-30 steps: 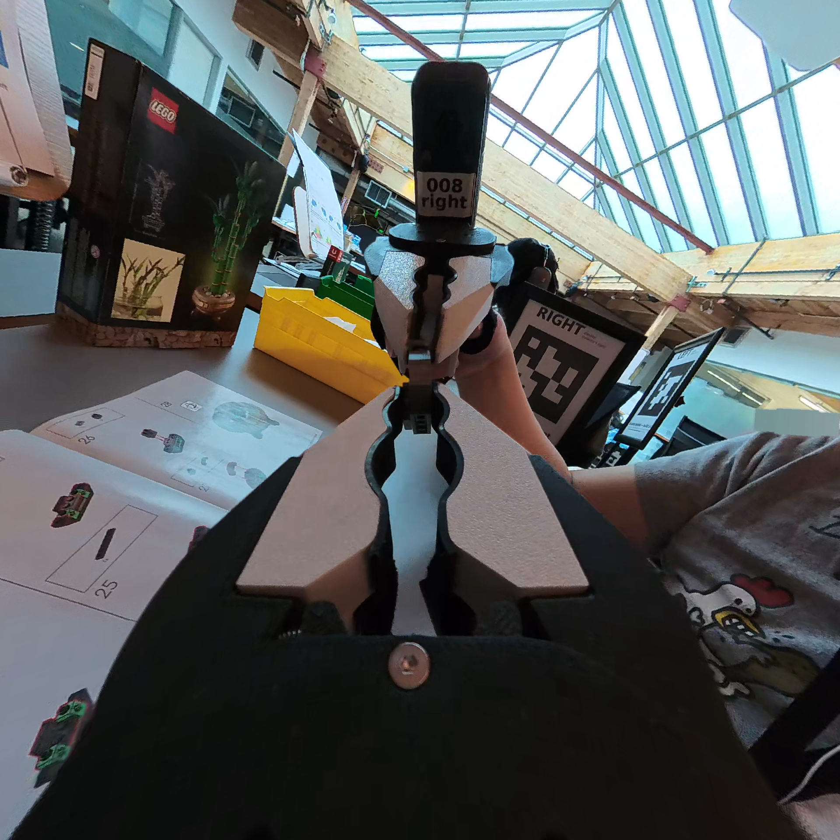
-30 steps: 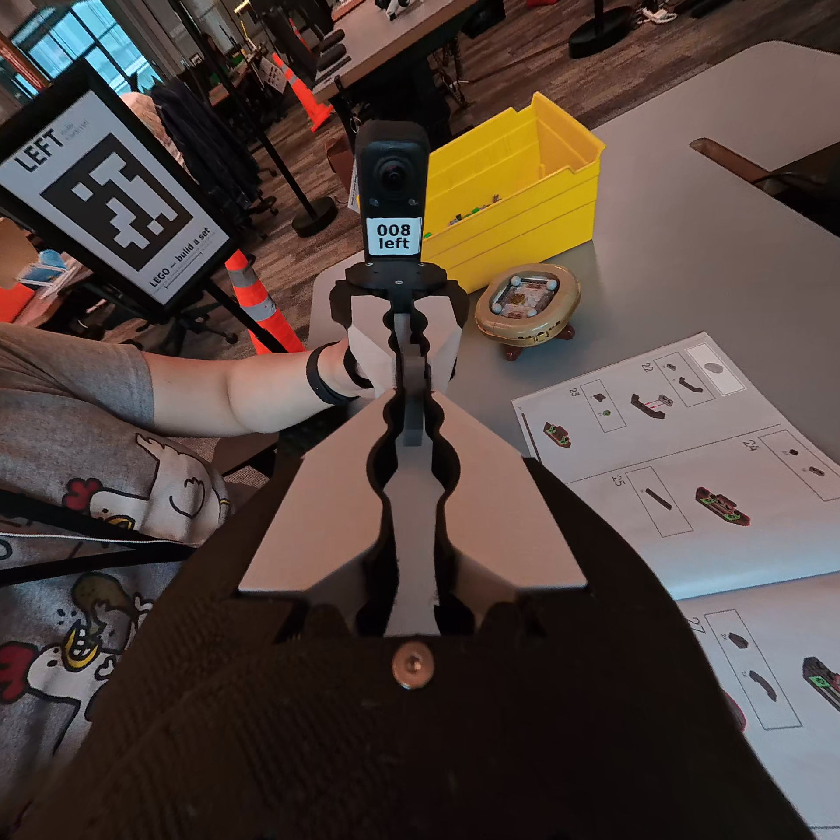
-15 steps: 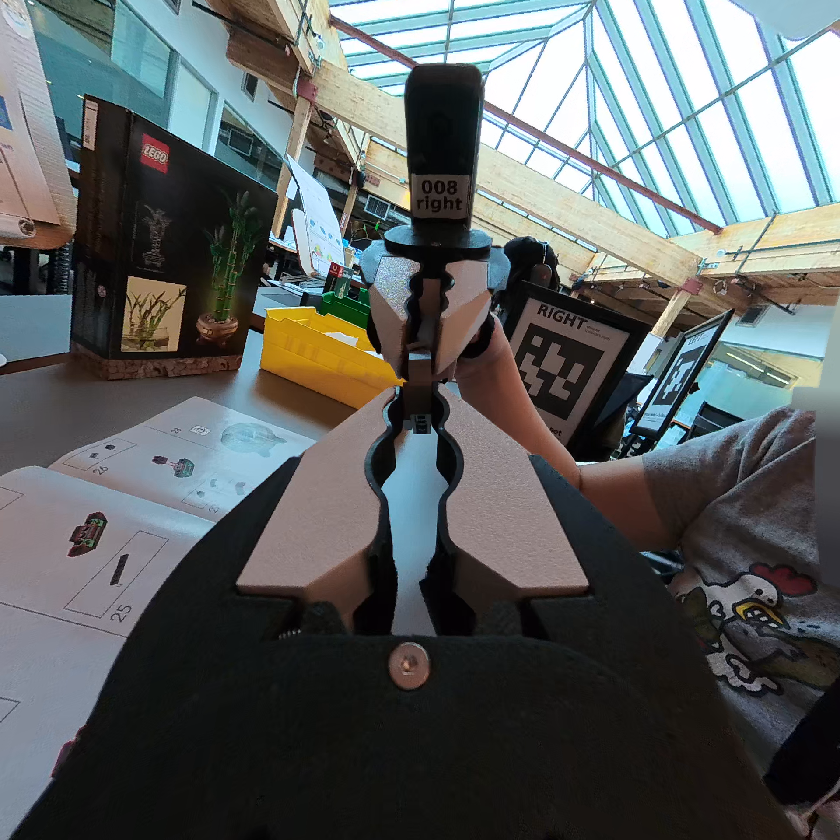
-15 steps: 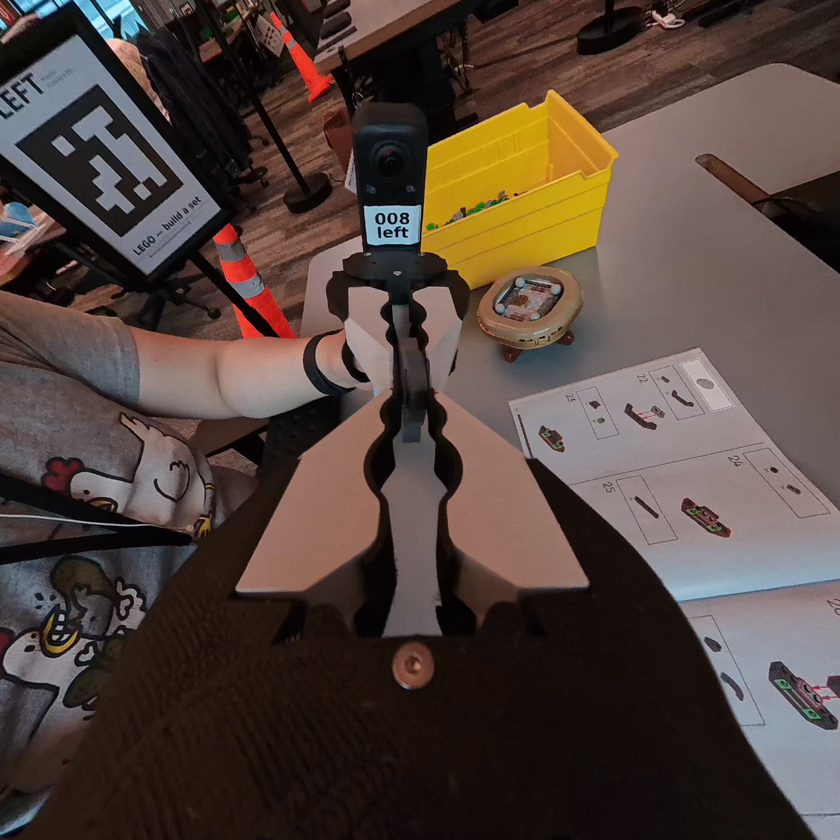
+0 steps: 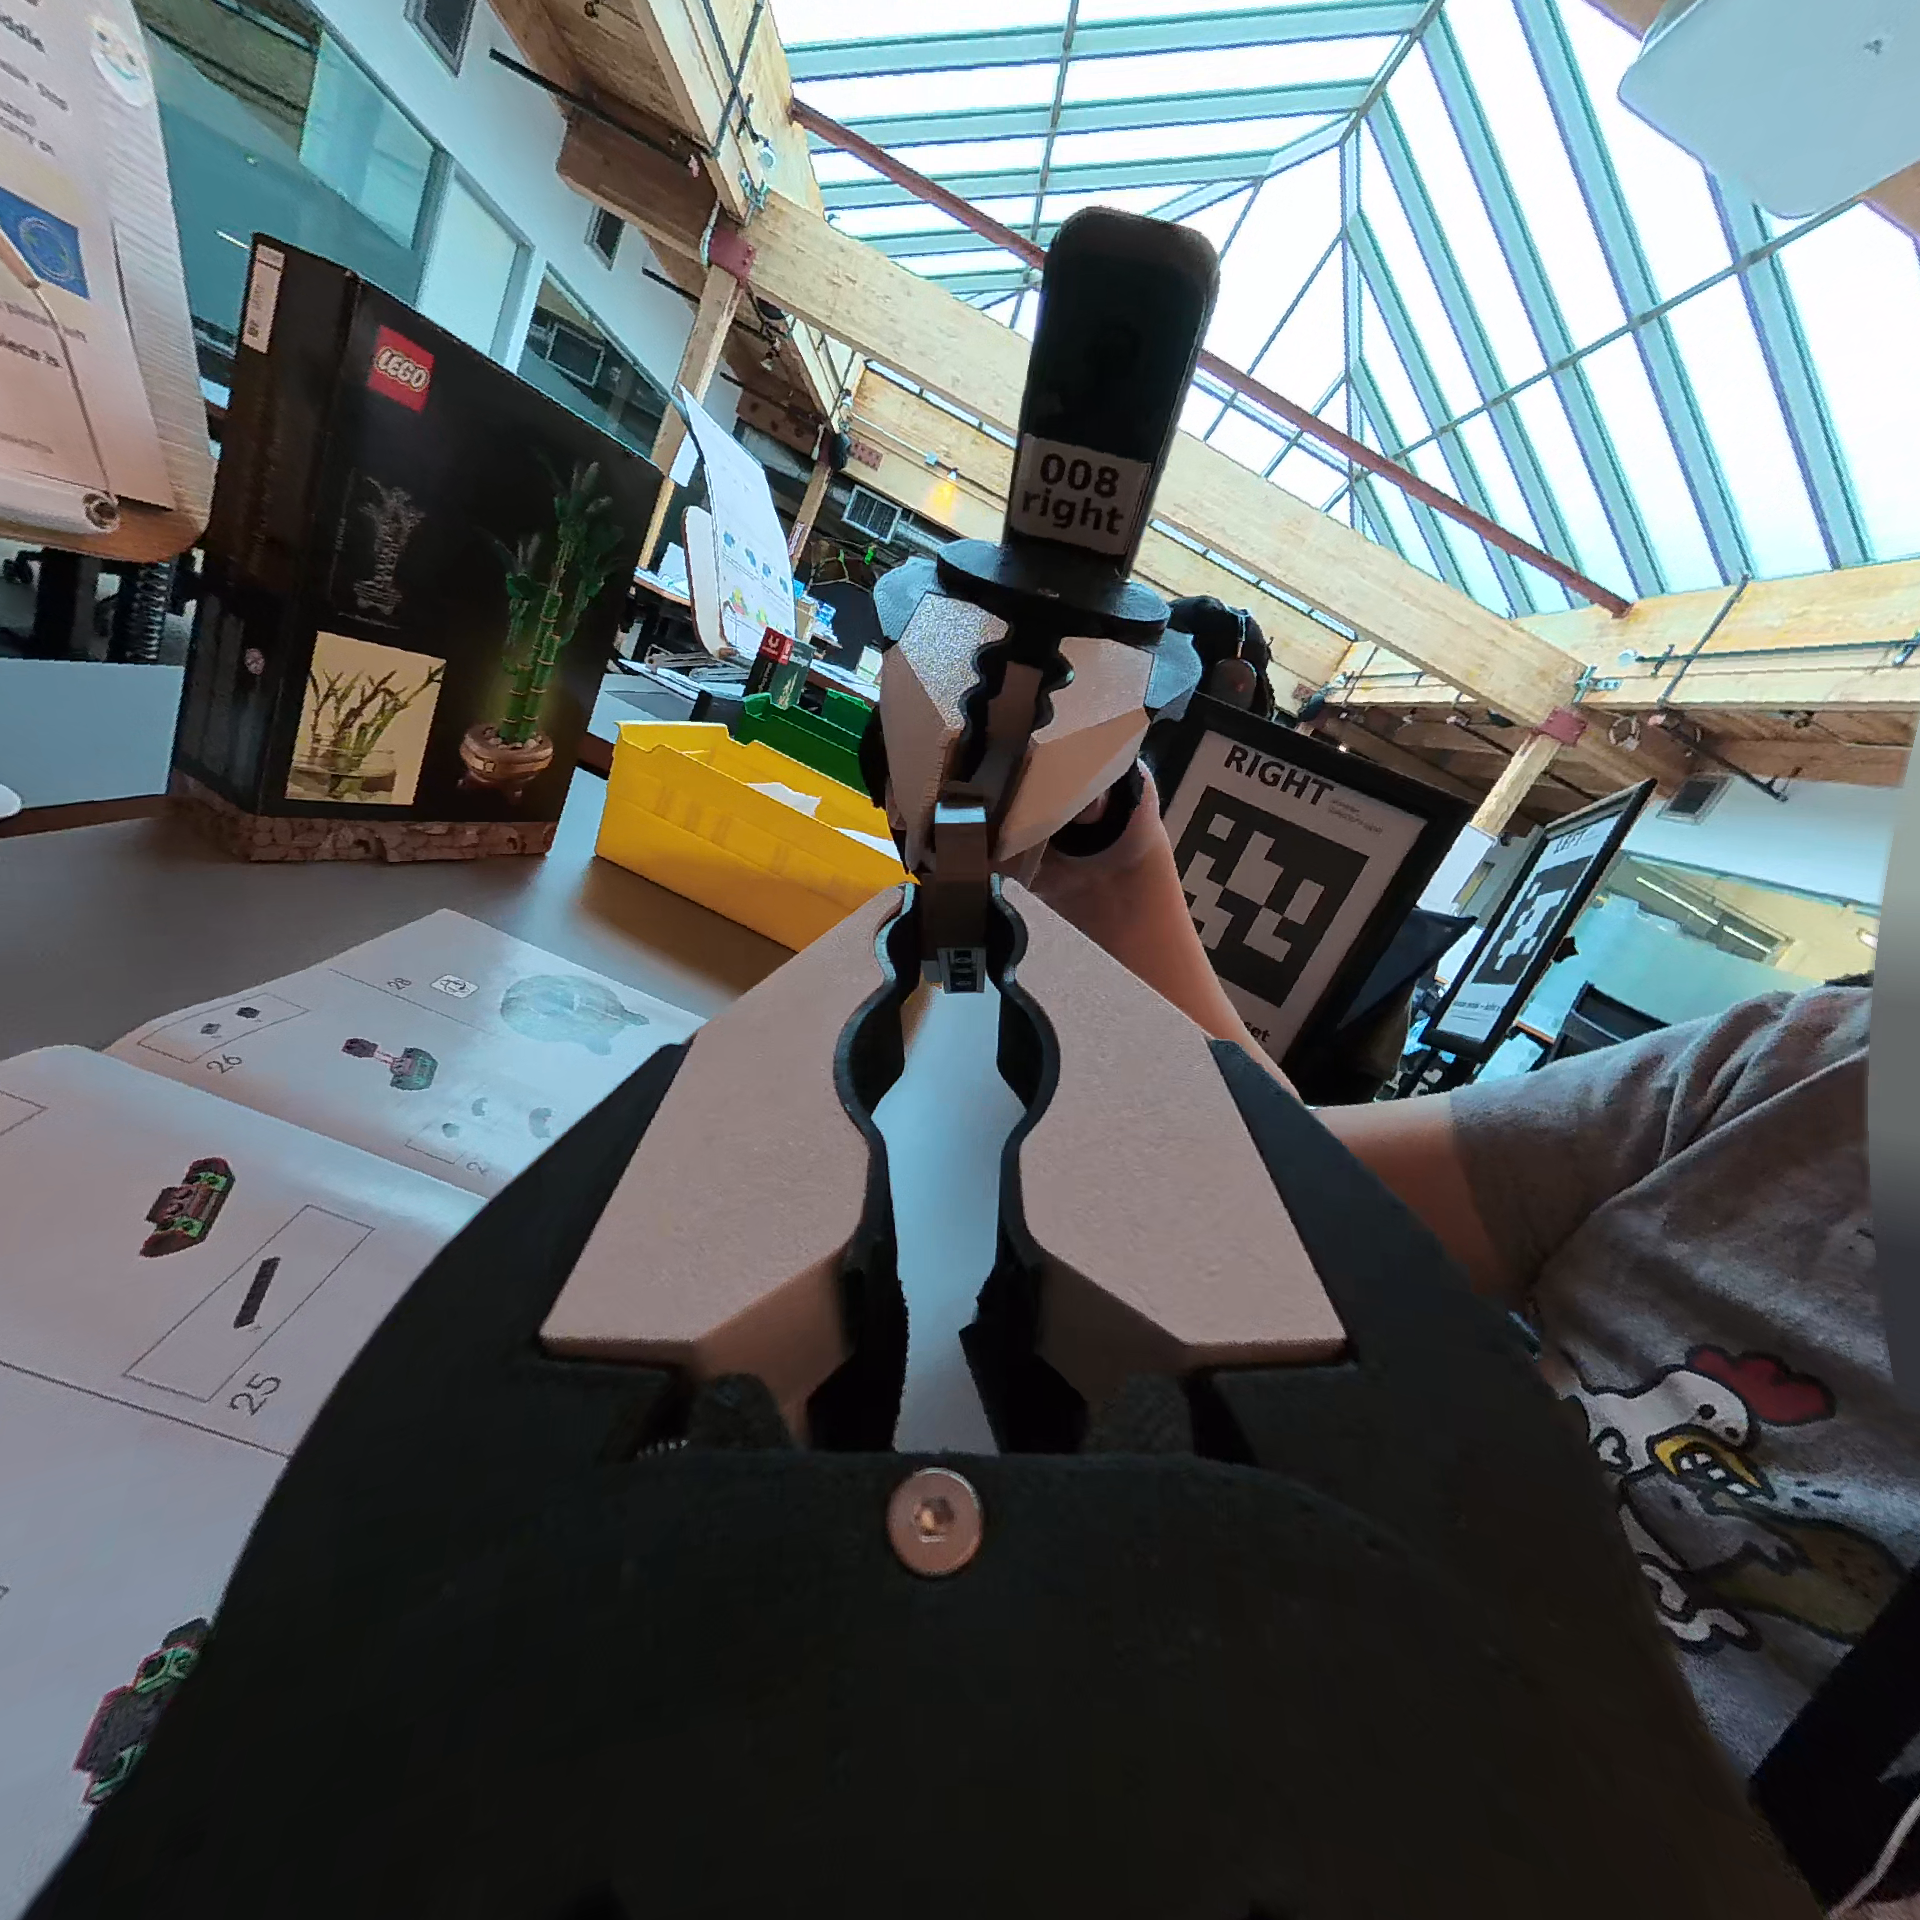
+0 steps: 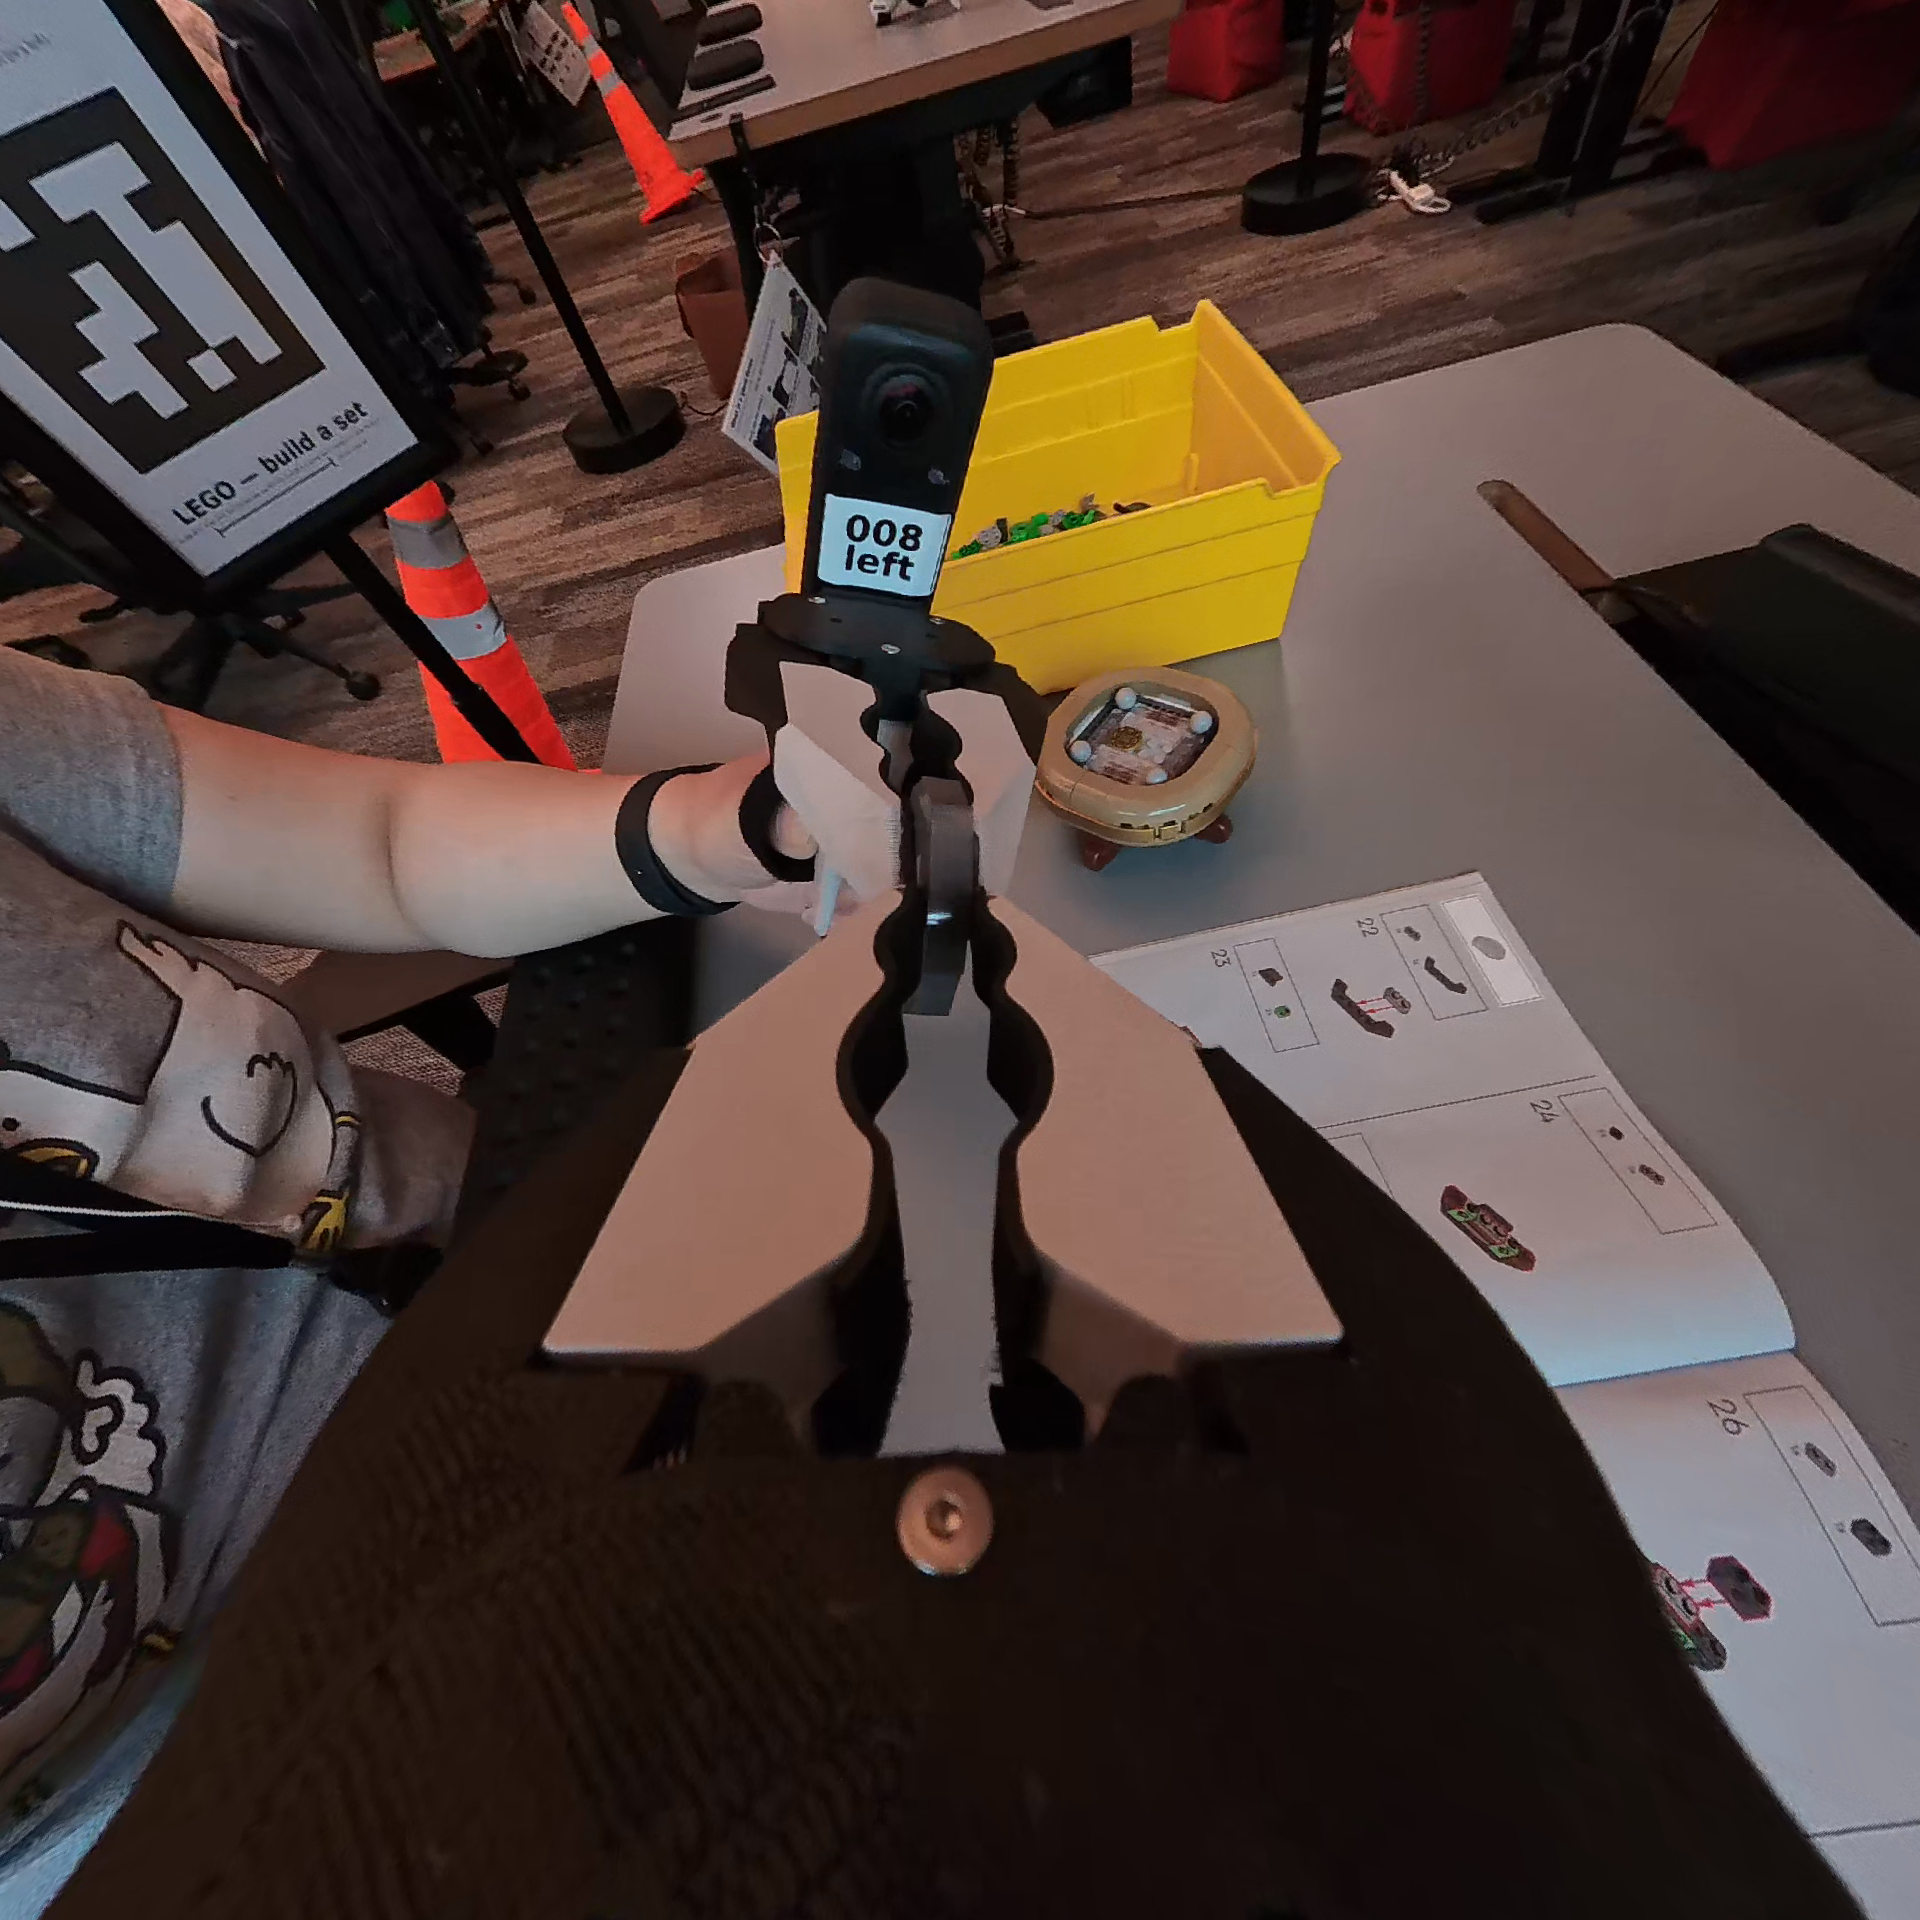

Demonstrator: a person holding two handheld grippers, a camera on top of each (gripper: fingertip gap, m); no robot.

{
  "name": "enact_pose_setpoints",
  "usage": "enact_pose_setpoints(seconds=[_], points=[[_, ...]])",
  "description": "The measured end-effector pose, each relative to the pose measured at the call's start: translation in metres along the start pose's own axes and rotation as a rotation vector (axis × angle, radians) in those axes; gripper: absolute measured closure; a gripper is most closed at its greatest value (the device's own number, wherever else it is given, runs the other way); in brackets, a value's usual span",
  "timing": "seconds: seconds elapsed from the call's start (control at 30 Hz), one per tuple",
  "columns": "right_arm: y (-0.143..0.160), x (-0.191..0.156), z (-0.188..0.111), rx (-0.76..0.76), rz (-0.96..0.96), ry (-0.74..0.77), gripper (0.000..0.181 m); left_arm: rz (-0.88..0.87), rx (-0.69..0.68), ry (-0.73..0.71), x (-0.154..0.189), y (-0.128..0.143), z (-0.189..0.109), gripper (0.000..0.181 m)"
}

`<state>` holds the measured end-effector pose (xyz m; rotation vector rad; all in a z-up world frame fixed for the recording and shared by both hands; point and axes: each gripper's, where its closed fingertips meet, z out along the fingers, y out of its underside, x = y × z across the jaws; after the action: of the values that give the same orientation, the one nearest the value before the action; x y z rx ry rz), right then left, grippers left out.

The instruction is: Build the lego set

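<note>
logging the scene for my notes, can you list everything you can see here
dark lego piece: 1, dark brown, pinched between both grippers above the table
yellow bin: 1, yellow, far side of table, loose pieces inside
round lego base: 1, tan, on table before the bin
instruction booklet: 1, white, open on table
lego box: 1, black, upright on table
green bin: 1, green, behind yellow bin
table: 1, grey
traffic cones: 2, orange, on floor
marker signs: 2, black and white, on stands
left gripper: jaws closed on the piece
right gripper: jaws closed on the piece
</note>
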<state>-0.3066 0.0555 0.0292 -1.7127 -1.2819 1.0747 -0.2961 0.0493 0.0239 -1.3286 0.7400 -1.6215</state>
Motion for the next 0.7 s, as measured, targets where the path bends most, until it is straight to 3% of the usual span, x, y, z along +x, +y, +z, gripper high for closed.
enact_pose_setpoints(seconds=[0.7], points=[[0.004, -0.013, 0.001, 0.009, 0.052, -0.152, 0.175, 0.174, -0.059, -0.012, 0.011, 0.003, 0.000, 0.172]])
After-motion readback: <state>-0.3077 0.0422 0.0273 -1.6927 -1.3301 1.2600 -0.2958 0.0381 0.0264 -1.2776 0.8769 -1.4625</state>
